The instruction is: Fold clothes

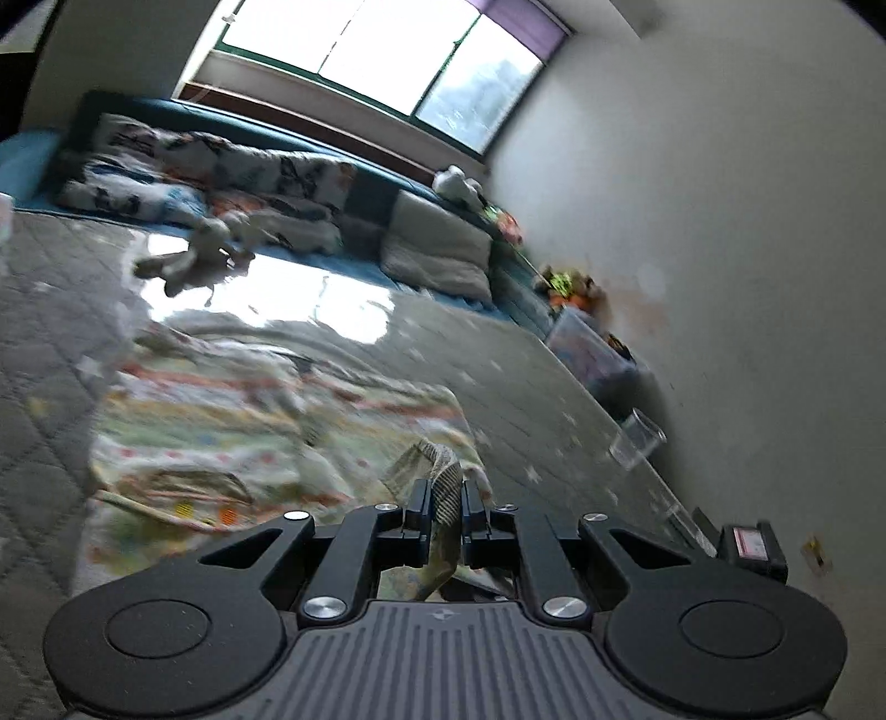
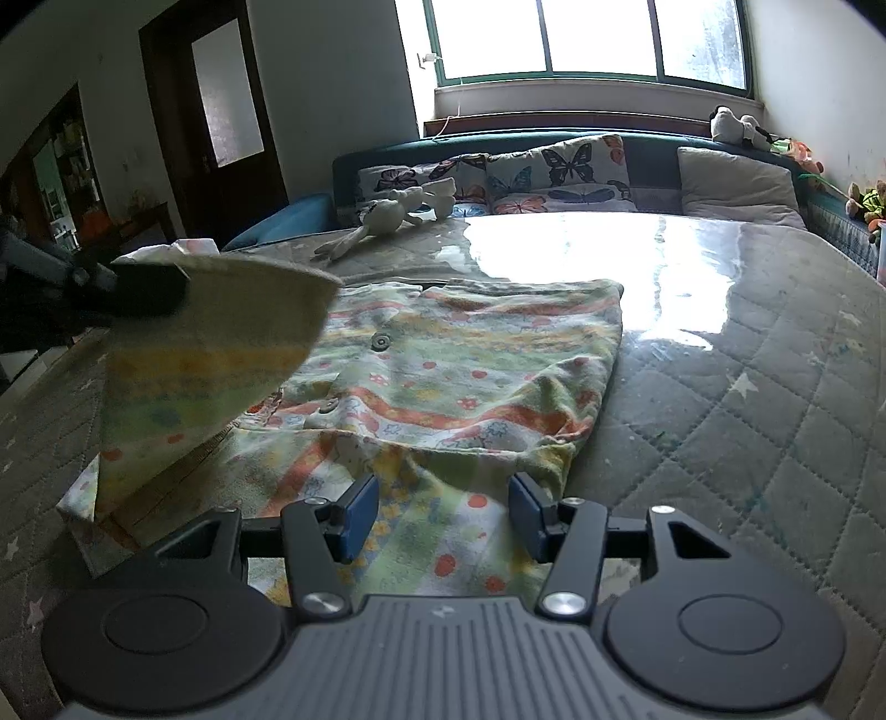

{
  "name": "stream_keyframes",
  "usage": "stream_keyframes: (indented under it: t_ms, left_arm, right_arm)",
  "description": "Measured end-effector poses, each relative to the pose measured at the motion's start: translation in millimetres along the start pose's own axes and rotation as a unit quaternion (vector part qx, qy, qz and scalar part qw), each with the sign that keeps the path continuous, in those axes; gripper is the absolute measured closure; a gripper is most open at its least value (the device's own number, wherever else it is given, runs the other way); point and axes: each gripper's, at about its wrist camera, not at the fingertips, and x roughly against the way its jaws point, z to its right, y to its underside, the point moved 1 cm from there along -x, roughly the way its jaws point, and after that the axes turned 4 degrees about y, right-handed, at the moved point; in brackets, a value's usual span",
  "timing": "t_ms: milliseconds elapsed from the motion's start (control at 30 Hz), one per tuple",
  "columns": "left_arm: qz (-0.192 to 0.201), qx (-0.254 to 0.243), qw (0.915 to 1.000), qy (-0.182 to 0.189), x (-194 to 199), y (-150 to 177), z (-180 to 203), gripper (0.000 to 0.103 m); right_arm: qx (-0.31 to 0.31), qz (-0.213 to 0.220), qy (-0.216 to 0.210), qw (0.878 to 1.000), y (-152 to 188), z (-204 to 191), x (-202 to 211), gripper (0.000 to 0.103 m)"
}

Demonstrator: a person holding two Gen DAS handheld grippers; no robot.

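One patterned garment [image 2: 454, 376], two pillows [image 2: 498, 177], one white plush toy [image 2: 387, 213]

A: Left wrist view – sits low behind the left gripper [image 1: 444, 501], close over the patterned garment [image 1: 266, 421], rolled hard so the window [image 1: 387, 61] slants across the top; faces along the quilted bed [image 1: 526, 382] toward the headboard corner and side wall. Blurred.

B: Right wrist view – level, behind the right gripper [image 2: 443, 512], just above the near garment [image 2: 443, 382] edge, facing straight up the bed [image 2: 747, 360] to the window [image 2: 587, 39]; door at left.

A: Overlap?

B: Both catch garment, bed, butterfly pillows [image 2: 554, 171], grey pillow [image 2: 736, 183], plush rabbit [image 2: 387, 213], window. Left gripper [image 2: 133, 288] shows in the right view, at left edge
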Motion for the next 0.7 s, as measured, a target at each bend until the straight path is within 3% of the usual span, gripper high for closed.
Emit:
stream_keyframes:
  t_ms: [267, 333, 367, 567, 700]
  left_arm:
    - [-0.042, -0.009, 0.9984, 0.036, -23, 20, 8, 0.085]
    - [-0.041, -0.016, 0.9983, 0.038, -19, 21, 7, 0.073]
    - [-0.039, -0.021, 0.9984, 0.037, -17, 21, 6, 0.061]
    - [-0.008, -0.036, 0.9987, -0.035, 20, 21, -25, 0.04]
    - [-0.003, -0.024, 0.9938, -0.109, 39, 28, -59, 0.034]
  right_arm:
    - [-0.002, 0.002, 0.002, 1.0, 0, 1, 1, 0.05]
    - [-0.003, 0.004, 0.006, 1.0, 0, 1, 3, 0.05]
    - [-0.003, 0.006, 0.008, 1.0, -1, 2, 4, 0.05]
    - [-0.014, 0.027, 0.025, 0.999, -8, 12, 23, 0.05]
    - [-0.029, 0.026, -0.002, 0.999, -13, 13, 30, 0.053]
